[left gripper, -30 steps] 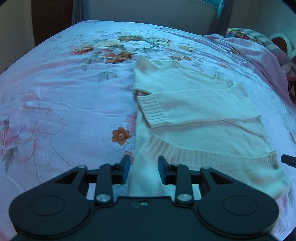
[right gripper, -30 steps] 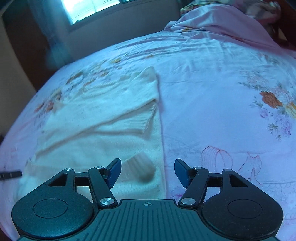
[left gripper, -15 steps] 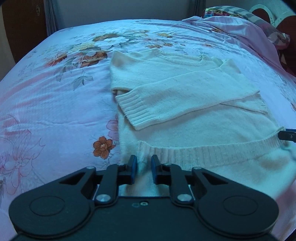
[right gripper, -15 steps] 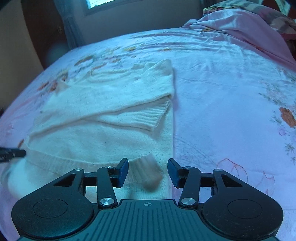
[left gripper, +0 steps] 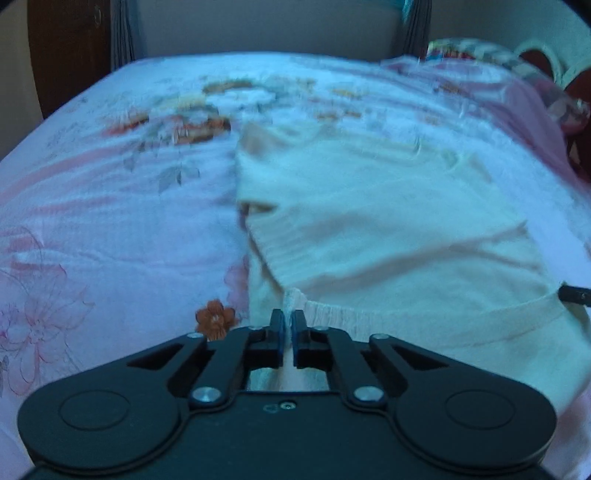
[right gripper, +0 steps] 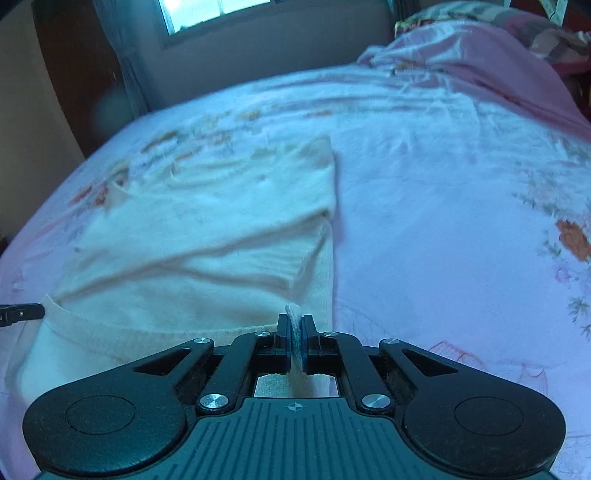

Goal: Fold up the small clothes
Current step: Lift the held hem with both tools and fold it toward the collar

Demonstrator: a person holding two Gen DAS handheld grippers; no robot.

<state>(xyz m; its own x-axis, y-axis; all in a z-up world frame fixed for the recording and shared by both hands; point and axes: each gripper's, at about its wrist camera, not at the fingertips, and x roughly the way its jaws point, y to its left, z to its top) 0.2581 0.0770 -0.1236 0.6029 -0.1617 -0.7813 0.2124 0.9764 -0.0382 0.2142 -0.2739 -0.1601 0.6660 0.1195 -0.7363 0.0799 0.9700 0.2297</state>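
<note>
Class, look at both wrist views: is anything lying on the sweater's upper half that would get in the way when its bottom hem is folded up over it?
Nothing visible does. Both grippers, left and right, pinch the hem of the sweater; only its own folded-in sleeves lie across it on the bed.

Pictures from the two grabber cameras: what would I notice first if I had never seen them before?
First, the cream sweater lying flat in the middle of the pink flowered bedsheet, its sleeves folded across its front. Next, the black left gripper and right gripper at the bottom of each view, jaws closed, each pinching a little tuft of the sweater's near ribbed hem at a corner. A bright window glows behind the bed.
</note>
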